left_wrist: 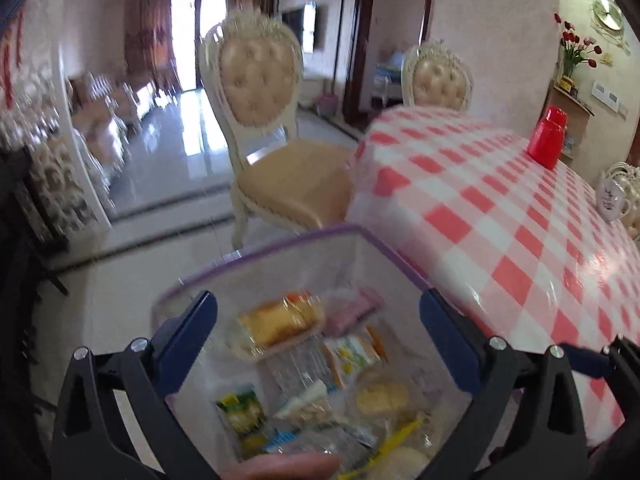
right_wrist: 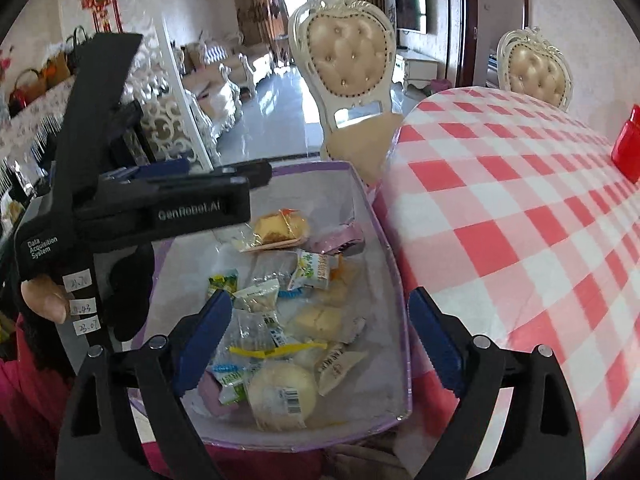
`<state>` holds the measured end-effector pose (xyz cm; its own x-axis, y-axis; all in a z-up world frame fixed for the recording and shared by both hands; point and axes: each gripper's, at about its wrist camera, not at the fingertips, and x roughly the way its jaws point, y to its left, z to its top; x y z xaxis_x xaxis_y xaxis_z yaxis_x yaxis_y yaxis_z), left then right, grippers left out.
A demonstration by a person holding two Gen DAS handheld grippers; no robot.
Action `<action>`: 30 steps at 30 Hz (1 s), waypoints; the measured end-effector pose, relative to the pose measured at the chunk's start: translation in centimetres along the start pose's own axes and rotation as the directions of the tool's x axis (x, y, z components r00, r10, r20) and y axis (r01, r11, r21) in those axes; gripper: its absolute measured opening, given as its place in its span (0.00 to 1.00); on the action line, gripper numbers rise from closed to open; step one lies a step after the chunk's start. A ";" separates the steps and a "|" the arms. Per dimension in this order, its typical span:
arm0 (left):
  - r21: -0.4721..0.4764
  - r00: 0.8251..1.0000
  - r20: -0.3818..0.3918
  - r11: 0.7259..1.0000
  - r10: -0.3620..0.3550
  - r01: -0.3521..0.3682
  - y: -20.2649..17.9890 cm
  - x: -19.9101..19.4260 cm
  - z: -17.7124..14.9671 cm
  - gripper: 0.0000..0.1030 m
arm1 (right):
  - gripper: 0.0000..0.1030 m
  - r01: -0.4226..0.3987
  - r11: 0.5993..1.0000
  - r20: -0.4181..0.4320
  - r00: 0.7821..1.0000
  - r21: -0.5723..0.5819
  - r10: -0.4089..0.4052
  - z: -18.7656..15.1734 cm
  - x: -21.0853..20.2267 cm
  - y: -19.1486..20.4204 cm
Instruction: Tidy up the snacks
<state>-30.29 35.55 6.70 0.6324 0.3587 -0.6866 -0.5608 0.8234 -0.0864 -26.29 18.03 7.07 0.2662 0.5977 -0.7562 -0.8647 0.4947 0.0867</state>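
A purple-rimmed storage box (right_wrist: 394,280) sits beside the table, seemingly on a lap, and holds several wrapped snacks: a yellow cake (right_wrist: 280,227), a pink packet (right_wrist: 340,240), a round white bun (right_wrist: 280,394). The box also shows in the left wrist view (left_wrist: 280,248), with the cake (left_wrist: 280,320). My left gripper (left_wrist: 318,344) is open above the box and holds nothing; its body shows in the right wrist view (right_wrist: 160,204) over the box's left side. My right gripper (right_wrist: 320,340) is open above the box's near half and holds nothing.
A table with a red-and-white checked cloth (right_wrist: 520,220) lies right of the box, carrying a red jar (left_wrist: 550,142) and a white teapot (left_wrist: 612,196). Two cream tufted chairs (right_wrist: 348,64) (left_wrist: 438,78) stand by its far side. A tiled floor lies beyond.
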 end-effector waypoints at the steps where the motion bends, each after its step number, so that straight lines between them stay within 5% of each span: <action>1: -0.007 1.000 -0.025 1.000 0.000 0.000 0.1 0.4 -0.1 0.98 | 0.84 0.009 1.000 -0.020 1.000 -0.004 -0.009 0.1 0.2 0.1; 9: -0.014 0.995 -0.093 0.999 0.040 -0.042 0.4 1.9 -0.8 0.98 | 0.84 0.028 0.997 -0.124 0.992 -0.065 -0.036 -1.4 2.8 2.0; 30: 0.008 0.988 -0.142 0.998 0.055 -0.055 0.2 3.1 -1.4 0.98 | 0.84 0.095 0.994 -0.131 0.986 -0.056 -0.102 -2.1 4.2 1.4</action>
<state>-29.19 36.24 3.58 0.5179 0.3375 -0.7861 -0.5904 0.8060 -0.0430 -27.31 19.88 2.66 0.2947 0.4560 -0.8398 -0.8578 0.5135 -0.0221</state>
